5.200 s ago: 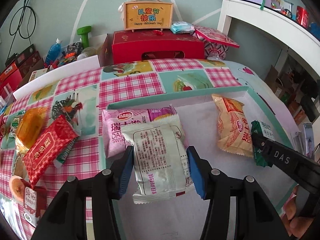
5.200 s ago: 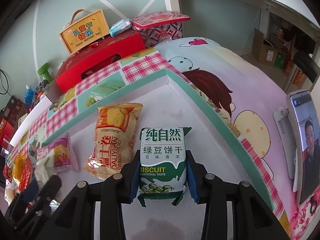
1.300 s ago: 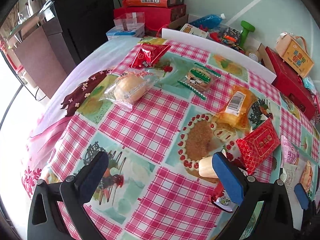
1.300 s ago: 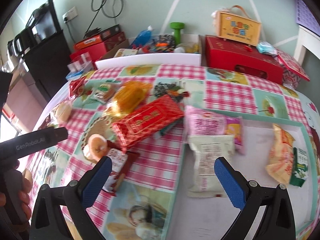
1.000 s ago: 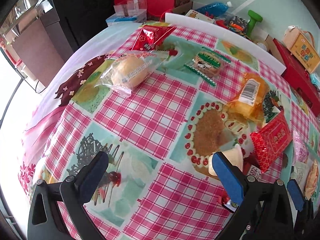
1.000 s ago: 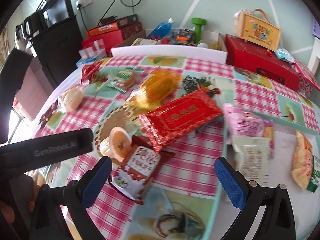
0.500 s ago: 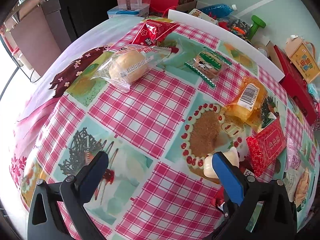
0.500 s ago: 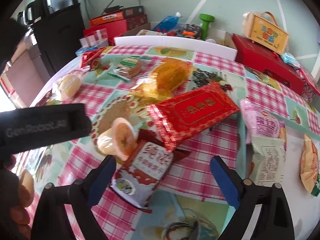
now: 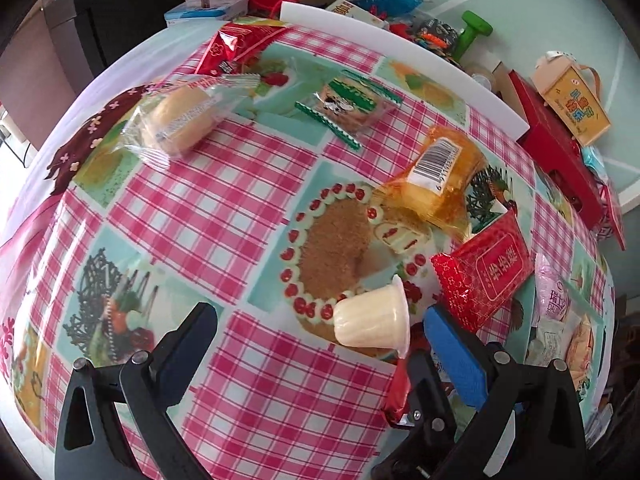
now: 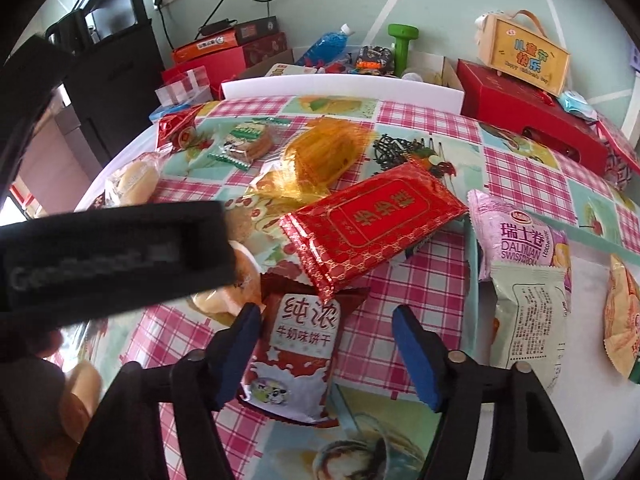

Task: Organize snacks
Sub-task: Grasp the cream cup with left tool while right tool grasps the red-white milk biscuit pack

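Step in hand: right gripper (image 10: 326,354) is on the pick of the brown milk-biscuit packet (image 10: 298,354), which lies on the checked tablecloth (image 10: 372,344) just beside the tray's left edge. Its jaws have just been closing, now about half open with the packet between them — left pad at the packet's edge, right pad clear, so no grip yet. Next move, I'd say: finish closing, lift, carry it over the teal rim into the white tray (image 10: 580,416). Tray holds a pink Swiss-roll packet (image 10: 520,240), a pale green packet (image 10: 528,320) and an orange one at the right edge. Left gripper (image 9: 316,344) hangs wide open and empty near the jelly cup (image 9: 372,318) — likely its next target.
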Demonstrator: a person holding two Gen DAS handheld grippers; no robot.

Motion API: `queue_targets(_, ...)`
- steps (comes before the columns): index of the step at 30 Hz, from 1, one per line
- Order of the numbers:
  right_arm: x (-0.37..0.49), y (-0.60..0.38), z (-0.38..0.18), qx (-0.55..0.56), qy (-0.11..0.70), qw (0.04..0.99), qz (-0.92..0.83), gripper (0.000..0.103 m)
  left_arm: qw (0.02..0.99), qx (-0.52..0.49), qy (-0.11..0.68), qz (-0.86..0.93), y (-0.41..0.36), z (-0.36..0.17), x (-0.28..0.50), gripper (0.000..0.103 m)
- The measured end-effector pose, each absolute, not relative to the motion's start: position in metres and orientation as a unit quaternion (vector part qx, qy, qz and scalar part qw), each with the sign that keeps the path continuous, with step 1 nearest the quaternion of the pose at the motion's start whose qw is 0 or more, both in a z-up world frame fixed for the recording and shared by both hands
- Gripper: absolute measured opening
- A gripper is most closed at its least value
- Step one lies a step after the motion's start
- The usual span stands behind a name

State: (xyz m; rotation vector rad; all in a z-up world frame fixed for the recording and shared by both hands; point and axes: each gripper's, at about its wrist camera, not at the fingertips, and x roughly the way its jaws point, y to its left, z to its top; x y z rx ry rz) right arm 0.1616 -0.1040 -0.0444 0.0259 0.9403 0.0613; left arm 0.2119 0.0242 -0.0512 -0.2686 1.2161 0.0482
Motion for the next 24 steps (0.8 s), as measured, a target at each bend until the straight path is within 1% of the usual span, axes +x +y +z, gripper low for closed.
queue_targets(2, 0.162, -0.102, -0.047, 0.006, 0.46, 0.887, 0.031, 0.069, 0.808, -0.124, 0.576, 0.02, 0.021, -0.056, 0.214, 0.1)
queue_targets(3, 0.163, -0.102, -0.05, 0.004, 0.467, 0.884, 0.03, 0.068, 0.806, -0.124, 0.579, 0.02, 0.02, -0.059, 0.216, 0.095)
queue_targets(4, 0.163, -0.101, -0.054, 0.004, 0.474, 0.88, 0.029, 0.068, 0.804, -0.126, 0.581, 0.019, 0.019, -0.062, 0.217, 0.092)
queue_targets(6, 0.164, -0.102, -0.059, 0.006, 0.481, 0.876, 0.026, 0.062, 0.801, -0.135, 0.583, 0.017, 0.019, -0.065, 0.218, 0.078)
queue_targets(7, 0.164, -0.102, -0.059, 0.002, 0.481, 0.877, 0.024, 0.062, 0.803, -0.132, 0.581, 0.018, 0.019, -0.064, 0.217, 0.076)
queue_targets(8, 0.164, -0.102, -0.059, -0.001, 0.481, 0.876, 0.023, 0.061, 0.805, -0.128, 0.579, 0.021, 0.018, -0.064, 0.218, 0.072)
queue_targets(9, 0.164, -0.102, -0.06, 0.0, 0.481, 0.877, 0.022, 0.061, 0.806, -0.126, 0.578, 0.022, 0.018, -0.063, 0.218, 0.065)
queue_targets(10, 0.164, -0.103, -0.06, 0.001, 0.48, 0.877, 0.022, 0.061, 0.808, -0.125, 0.576, 0.022, 0.017, -0.063, 0.218, 0.061)
queue_targets(12, 0.164, -0.104, -0.061, 0.002, 0.48, 0.877, 0.021, 0.06, 0.808, -0.121, 0.576, 0.022, 0.015, -0.064, 0.218, 0.05)
queue_targets(13, 0.164, -0.104, -0.061, 0.002, 0.479, 0.877, 0.019, 0.059, 0.81, -0.116, 0.574, 0.027, 0.015, -0.065, 0.217, 0.047)
queue_targets(14, 0.164, -0.104, -0.06, 0.001, 0.479, 0.877, 0.017, 0.055, 0.811, -0.114, 0.573, 0.028, 0.015, -0.065, 0.217, 0.041)
queue_targets(15, 0.164, -0.104, -0.06, 0.001, 0.479, 0.878, 0.016, 0.048, 0.811, -0.112, 0.573, 0.028, 0.014, -0.064, 0.217, 0.041)
queue_targets(16, 0.163, -0.104, -0.059, 0.001, 0.478, 0.878, 0.017, 0.045, 0.812, -0.113, 0.573, 0.028, 0.013, -0.065, 0.217, 0.041)
queue_targets(17, 0.163, -0.104, -0.059, 0.002, 0.478, 0.878, 0.018, 0.043, 0.811, -0.115, 0.572, 0.028, 0.013, -0.065, 0.217, 0.04)
queue_targets(24, 0.158, -0.104, -0.052, 0.012, 0.47, 0.882, 0.033, 0.042, 0.815, -0.126, 0.565, 0.03, 0.021, -0.054, 0.211, 0.04)
